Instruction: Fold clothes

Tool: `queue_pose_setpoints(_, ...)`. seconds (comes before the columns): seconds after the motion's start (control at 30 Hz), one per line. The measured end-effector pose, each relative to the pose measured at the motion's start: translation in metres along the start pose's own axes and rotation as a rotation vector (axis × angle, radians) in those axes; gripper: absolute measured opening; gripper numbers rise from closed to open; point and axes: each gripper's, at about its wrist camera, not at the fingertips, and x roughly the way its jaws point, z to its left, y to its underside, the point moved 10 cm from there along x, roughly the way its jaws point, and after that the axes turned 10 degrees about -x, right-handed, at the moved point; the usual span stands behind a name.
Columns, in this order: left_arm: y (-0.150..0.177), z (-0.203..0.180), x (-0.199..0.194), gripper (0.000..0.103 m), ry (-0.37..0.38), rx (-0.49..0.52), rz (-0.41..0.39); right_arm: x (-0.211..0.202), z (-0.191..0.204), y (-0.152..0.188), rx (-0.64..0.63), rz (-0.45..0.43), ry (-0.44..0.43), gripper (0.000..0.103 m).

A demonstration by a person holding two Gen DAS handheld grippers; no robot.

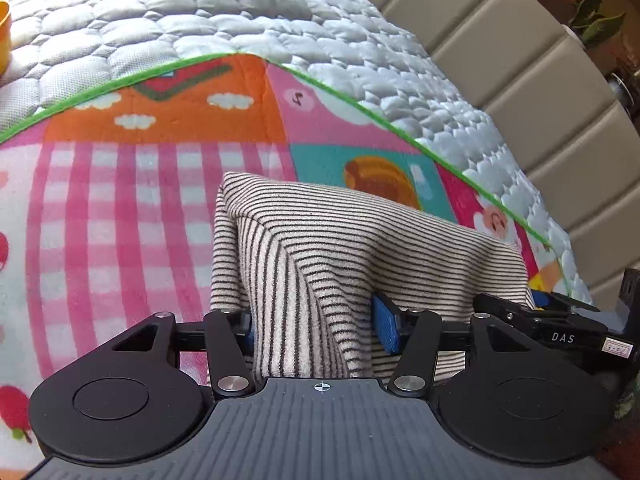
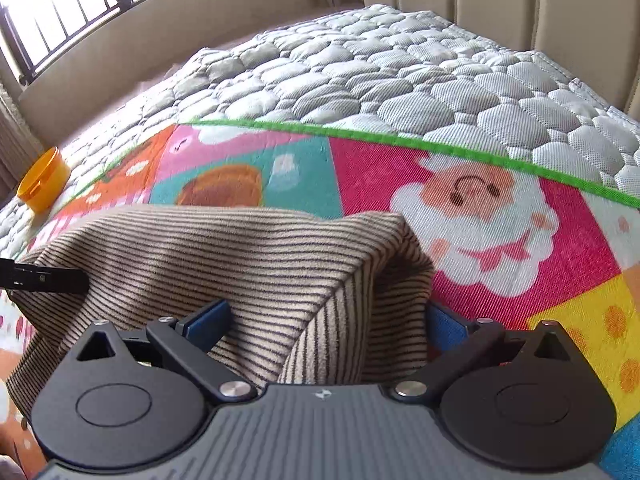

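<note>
Quilted grey mattress (image 2: 360, 72) carries our bright cartoon blanket (image 2: 500, 208); on it lies the striped garment (image 1: 320, 248). Our left claw (image 1: 316, 326) pinches its raised fold, our right claw (image 2: 326, 324) gapes wide around another. An orange cup (image 2: 42, 180) sits apart, contents hidden.

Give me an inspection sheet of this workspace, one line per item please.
Surface: colourful cartoon blanket with green edging, on a quilted grey mattress.
Job's things: striped garment, bunched up.
Clutter: yellow cup on the mattress.
Grippers: left gripper and right gripper both have striped cloth between their blue fingers; right stands wide.
Cables: nothing seen.
Surroundings: padded beige headboard, barred window, potted plant.
</note>
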Motion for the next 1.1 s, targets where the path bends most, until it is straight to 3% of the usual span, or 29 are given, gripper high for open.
queue_pose_setpoints(0.1,-0.005,0.004,-0.023,0.057,0.048,-0.007,0.008,-0.040,-0.010,0.002,-0.130,-0.052,0.043,0.093)
queue_pose_setpoints(0.17,-0.004,0.007,-0.036,0.067,0.103,-0.026,0.024,-0.057,-0.011,0.011,-0.178,-0.042,0.044,0.069)
queue_pose_setpoints(0.2,-0.004,0.009,-0.042,0.075,0.130,-0.035,0.033,-0.060,-0.011,0.015,-0.158,-0.033,0.032,0.066)
queue_pose_setpoints(0.33,-0.002,0.007,-0.027,0.076,0.118,-0.071,0.038,-0.048,0.002,0.020,-0.072,-0.028,-0.013,0.066)
queue_pose_setpoints(0.43,0.000,0.005,-0.013,0.064,0.082,-0.073,0.037,-0.013,0.016,0.025,-0.050,0.034,-0.034,0.062)
queue_pose_setpoints(0.47,0.002,0.003,-0.006,0.054,0.052,-0.054,0.033,-0.007,0.020,0.025,-0.049,0.043,-0.033,0.049)
queue_pose_setpoints(0.5,0.003,0.002,-0.001,0.051,0.018,-0.023,0.020,-0.004,0.025,0.025,-0.050,0.045,-0.028,0.047)
queue_pose_setpoints(0.53,0.003,0.000,0.000,0.047,-0.003,0.002,0.008,-0.006,0.029,0.023,-0.076,0.040,-0.012,0.038)
queue_pose_setpoints(0.57,0.003,-0.004,-0.004,0.039,-0.007,0.019,0.001,-0.015,0.034,0.020,-0.122,0.027,-0.003,0.022)
queue_pose_setpoints(0.6,0.004,-0.008,-0.008,0.035,-0.010,0.035,-0.005,-0.026,0.040,0.016,-0.173,0.012,0.001,0.020)
queue_pose_setpoints(0.77,0.010,-0.033,-0.059,0.033,0.084,0.077,-0.010,-0.085,0.051,0.021,-0.197,0.000,-0.057,0.017)
queue_pose_setpoints(0.87,0.029,-0.034,-0.071,0.033,0.076,0.116,0.000,-0.086,0.056,0.043,-0.218,0.029,-0.034,0.018)
queue_pose_setpoints(0.97,0.049,-0.010,-0.049,0.034,-0.015,0.104,0.011,-0.062,0.056,0.067,-0.210,0.068,0.003,0.023)
queue_pose_setpoints(1.1,0.070,0.015,-0.028,0.039,-0.114,0.096,0.017,-0.055,0.059,0.074,-0.321,0.056,0.081,0.035)
